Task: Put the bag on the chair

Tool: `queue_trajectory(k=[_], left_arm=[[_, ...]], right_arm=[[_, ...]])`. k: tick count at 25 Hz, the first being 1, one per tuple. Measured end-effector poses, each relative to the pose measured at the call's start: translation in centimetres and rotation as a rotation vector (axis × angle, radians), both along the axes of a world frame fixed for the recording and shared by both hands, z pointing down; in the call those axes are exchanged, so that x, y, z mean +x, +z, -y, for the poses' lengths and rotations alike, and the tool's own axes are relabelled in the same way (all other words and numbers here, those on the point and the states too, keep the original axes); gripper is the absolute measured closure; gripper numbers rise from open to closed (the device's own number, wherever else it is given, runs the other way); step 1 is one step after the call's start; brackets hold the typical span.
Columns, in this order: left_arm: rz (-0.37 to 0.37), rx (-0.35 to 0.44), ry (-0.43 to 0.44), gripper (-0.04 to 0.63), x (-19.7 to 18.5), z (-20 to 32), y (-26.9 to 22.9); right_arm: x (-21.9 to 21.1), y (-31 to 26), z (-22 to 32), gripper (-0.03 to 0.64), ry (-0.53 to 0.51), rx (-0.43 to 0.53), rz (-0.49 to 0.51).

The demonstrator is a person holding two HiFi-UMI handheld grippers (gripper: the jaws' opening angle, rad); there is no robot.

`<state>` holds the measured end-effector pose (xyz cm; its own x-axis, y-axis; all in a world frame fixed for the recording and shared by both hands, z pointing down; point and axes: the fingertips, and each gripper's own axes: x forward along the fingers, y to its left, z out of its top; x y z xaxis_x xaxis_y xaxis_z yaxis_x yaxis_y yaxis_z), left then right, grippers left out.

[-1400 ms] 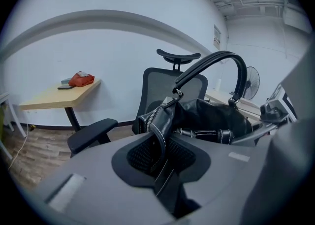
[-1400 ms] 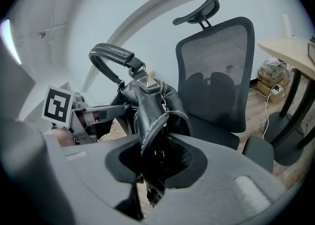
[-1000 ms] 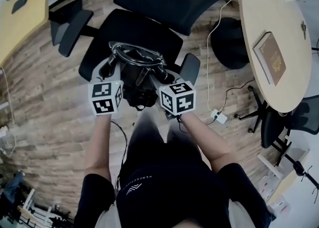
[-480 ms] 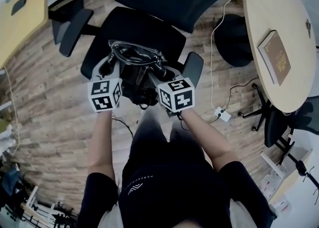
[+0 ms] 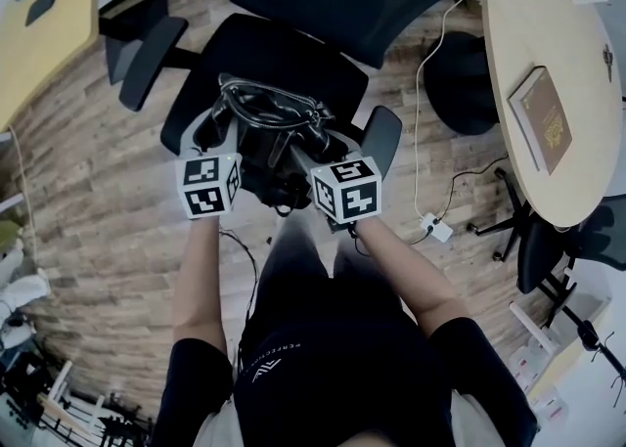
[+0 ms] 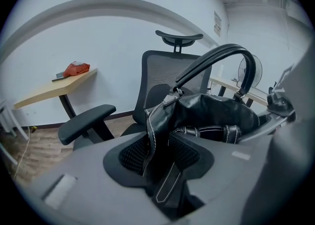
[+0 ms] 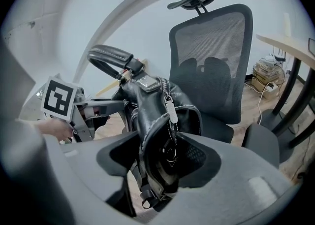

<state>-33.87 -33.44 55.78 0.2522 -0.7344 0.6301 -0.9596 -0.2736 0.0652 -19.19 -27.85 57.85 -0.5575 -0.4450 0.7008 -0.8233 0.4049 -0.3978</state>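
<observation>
A black leather bag (image 5: 266, 134) with looped handles rests on the front of the black office chair's seat (image 5: 264, 54). My left gripper (image 5: 217, 130) is at the bag's left end and my right gripper (image 5: 318, 144) at its right end. In the left gripper view the bag's (image 6: 211, 113) stitched edge runs between the jaws of the left gripper (image 6: 158, 152), which are opening, and the pads stand off it. In the right gripper view the bag's (image 7: 147, 101) end with its zipper pull hangs between the right gripper's (image 7: 162, 157) opening jaws, with a gap on one side.
The chair's armrests (image 5: 147, 59) (image 5: 380, 137) flank the seat and its mesh backrest (image 7: 211, 61) rises behind. At the right is a round wooden table (image 5: 587, 171) with a book (image 5: 541, 117) on it. Cables and a power strip (image 5: 432, 228) lie on the wooden floor. A yellow desk (image 5: 39, 34) stands at the far left.
The bag and both grippers have stayed at the front of the seat with hardly any shift. The head view has drifted slightly.
</observation>
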Motion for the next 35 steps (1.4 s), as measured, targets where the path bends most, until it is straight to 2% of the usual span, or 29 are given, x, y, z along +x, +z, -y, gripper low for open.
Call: queue_trajectory(k=[3, 8, 18, 21, 26, 30, 35], left_arm=[[-0.004, -0.021, -0.036, 0.415, -0.5, -0.1, 0.3], [0.007, -0.030, -0.043, 0.399, -0.3, -0.9, 0.2], [-0.012, -0.022, -0.083, 0.404, 1.2, -2.6, -0.7], [-0.036, -0.010, -0.103, 0.427, 2.0, -3.3, -1.4], [-0.092, 0.010, -0.145, 0.505, 3.1, -4.8, -3.3], [-0.099, 0.038, -0.171, 0.578, 4.0, -6.5, -5.1], [-0.126, 0.049, -0.191, 0.578, 5.5, -8.9, -6.6]], right_arm=[[0.4, -0.1, 0.2, 0.349, 0.011, -0.002, -0.006], [1.0, -0.7, 0.0, 0.338, 0.003, -0.003, -0.008], [3.0, -2.0, -1.0, 0.339, 0.005, 0.001, 0.022], [3.7, -2.7, -1.2, 0.347, 0.004, 0.010, 0.044], [4.9, -3.9, -1.6, 0.383, -0.005, 0.029, 0.072], [5.9, -5.4, -2.1, 0.458, -0.027, 0.055, 0.109], [7.5, -7.2, -2.9, 0.571, -0.037, 0.103, 0.114]])
